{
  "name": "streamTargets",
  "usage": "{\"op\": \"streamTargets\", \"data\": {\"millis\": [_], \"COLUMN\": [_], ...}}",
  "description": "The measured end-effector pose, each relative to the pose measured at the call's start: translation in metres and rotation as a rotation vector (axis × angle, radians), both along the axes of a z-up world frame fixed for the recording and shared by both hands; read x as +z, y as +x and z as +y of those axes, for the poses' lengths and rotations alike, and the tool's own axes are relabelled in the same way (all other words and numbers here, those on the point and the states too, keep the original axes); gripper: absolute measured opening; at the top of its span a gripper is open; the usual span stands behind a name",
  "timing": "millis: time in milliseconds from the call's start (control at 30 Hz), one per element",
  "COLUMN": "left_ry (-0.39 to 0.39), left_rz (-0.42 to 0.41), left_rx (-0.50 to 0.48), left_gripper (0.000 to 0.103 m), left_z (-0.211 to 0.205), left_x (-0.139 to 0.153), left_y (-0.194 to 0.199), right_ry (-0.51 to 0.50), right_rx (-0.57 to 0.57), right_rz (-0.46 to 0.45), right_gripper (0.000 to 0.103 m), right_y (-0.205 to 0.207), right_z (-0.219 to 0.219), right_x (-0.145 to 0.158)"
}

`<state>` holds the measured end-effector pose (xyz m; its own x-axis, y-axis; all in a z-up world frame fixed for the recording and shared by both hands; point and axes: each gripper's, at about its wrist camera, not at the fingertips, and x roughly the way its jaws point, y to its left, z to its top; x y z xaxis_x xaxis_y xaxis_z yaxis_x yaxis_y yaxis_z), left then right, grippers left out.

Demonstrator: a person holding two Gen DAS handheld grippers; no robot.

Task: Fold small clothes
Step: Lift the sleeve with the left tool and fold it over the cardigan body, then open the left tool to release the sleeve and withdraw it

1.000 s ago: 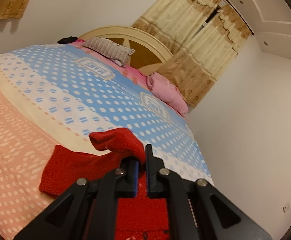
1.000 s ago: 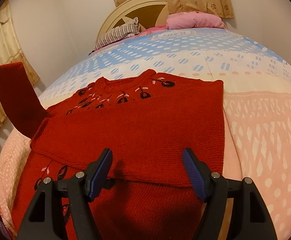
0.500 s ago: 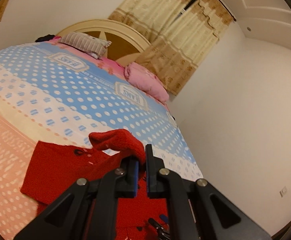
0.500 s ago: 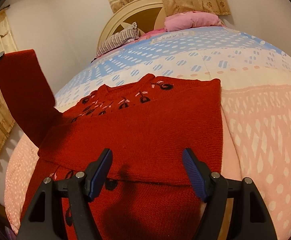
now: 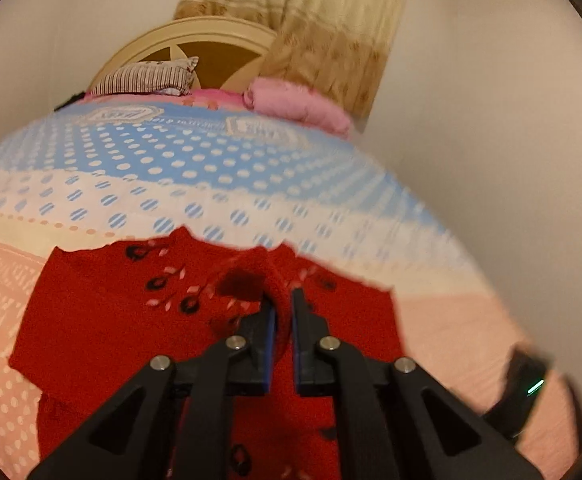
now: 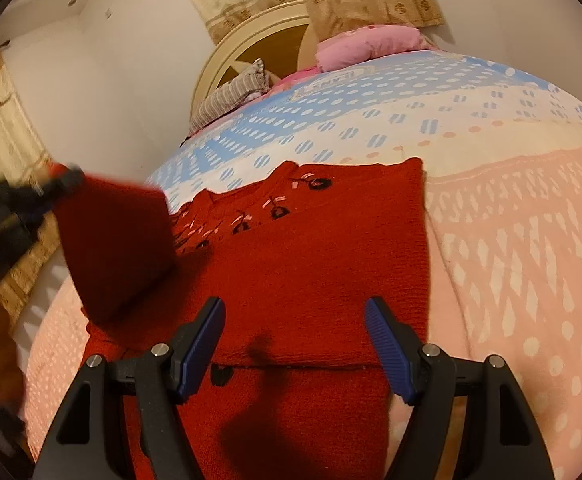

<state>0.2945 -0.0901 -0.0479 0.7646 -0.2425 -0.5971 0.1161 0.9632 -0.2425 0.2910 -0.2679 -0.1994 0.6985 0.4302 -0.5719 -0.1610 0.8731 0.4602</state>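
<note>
A small red knit sweater point(image 6: 311, 264) with black and pink embroidery lies on the bed; one sleeve is folded flat across its chest. My left gripper point(image 5: 282, 304) is shut on the other sleeve point(image 5: 259, 276) and holds it lifted over the sweater's body point(image 5: 103, 320). In the right wrist view that lifted sleeve point(image 6: 115, 244) hangs at the left from the left gripper point(image 6: 57, 182). My right gripper point(image 6: 294, 316) is open and empty, just above the folded sleeve's lower edge.
The bed point(image 6: 523, 240) has a pink, cream and blue dotted cover. A striped pillow point(image 5: 147, 78) and a pink pillow point(image 5: 299, 106) lie by the round headboard point(image 5: 211, 46). Curtains hang behind. The right gripper's body point(image 5: 525, 384) shows at the lower right.
My left gripper has swung with the sleeve from beside the bed to over the sweater, now facing the headboard. My right gripper has stayed open and shifted only a little.
</note>
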Motion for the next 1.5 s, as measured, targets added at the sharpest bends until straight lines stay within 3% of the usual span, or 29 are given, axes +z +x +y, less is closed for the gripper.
{"op": "streamTargets", "data": {"millis": [100,133,167,233,433,600,733,833,1000,1133,1233,1300,1400,1500], "left_ry": [0.053,0.072,0.085,0.120,0.294,0.436,0.348,0.288,0.269,0.254,0.188,0.152,0.102,0.113], "left_rz": [0.017,0.007,-0.004,-0.045,-0.090,-0.031,0.095,0.136,0.195,0.238,0.262,0.259,0.256,0.259], "left_rx": [-0.039,-0.051,-0.053,-0.049,-0.012,0.117,0.191,0.200,0.208,0.282,0.300,0.309,0.307,0.300], "left_gripper": [0.016,0.027,0.044,0.065,0.078,0.081,0.081,0.081,0.082,0.101,0.101,0.101,0.101,0.103], "left_z": [-0.008,-0.008,-0.008,-0.004,0.030,0.084,0.133,0.144,0.146,0.159,0.171,0.176,0.183,0.180], "left_x": [-0.007,-0.006,-0.005,0.000,-0.002,-0.031,-0.056,-0.065,-0.082,-0.091,-0.096,-0.097,-0.099,-0.099], "left_y": [-0.011,-0.019,-0.022,-0.039,-0.071,-0.078,-0.063,-0.055,-0.038,-0.030,-0.028,-0.032,-0.038,-0.036], "right_ry": [0.040,0.059,0.072,0.091,0.108,0.112,0.108,0.105,0.106,0.106,0.101,0.074,-0.056,-0.095], "right_rx": [-0.023,-0.029,-0.034,-0.040,-0.050,-0.055,-0.056,-0.056,-0.057,-0.056,-0.058,-0.069,-0.070,-0.027], "right_rz": [0.008,0.010,0.011,0.012,0.012,0.012,0.012,0.016,0.016,0.016,0.013,-0.005,-0.014,-0.026], "right_gripper": [0.073,0.074,0.074,0.074,0.074,0.074,0.074,0.074,0.074,0.074,0.074,0.074,0.074,0.074], "right_y": [0.000,0.000,0.000,0.000,0.000,0.000,0.000,0.000,0.000,0.000,0.000,-0.003,-0.010,-0.019], "right_z": [-0.008,-0.011,-0.013,-0.016,-0.018,-0.019,-0.019,-0.018,-0.019,-0.019,-0.019,-0.018,-0.003,0.017], "right_x": [-0.003,-0.003,-0.004,-0.005,-0.005,-0.006,-0.006,-0.006,-0.006,-0.006,-0.005,0.000,0.020,0.037]}}
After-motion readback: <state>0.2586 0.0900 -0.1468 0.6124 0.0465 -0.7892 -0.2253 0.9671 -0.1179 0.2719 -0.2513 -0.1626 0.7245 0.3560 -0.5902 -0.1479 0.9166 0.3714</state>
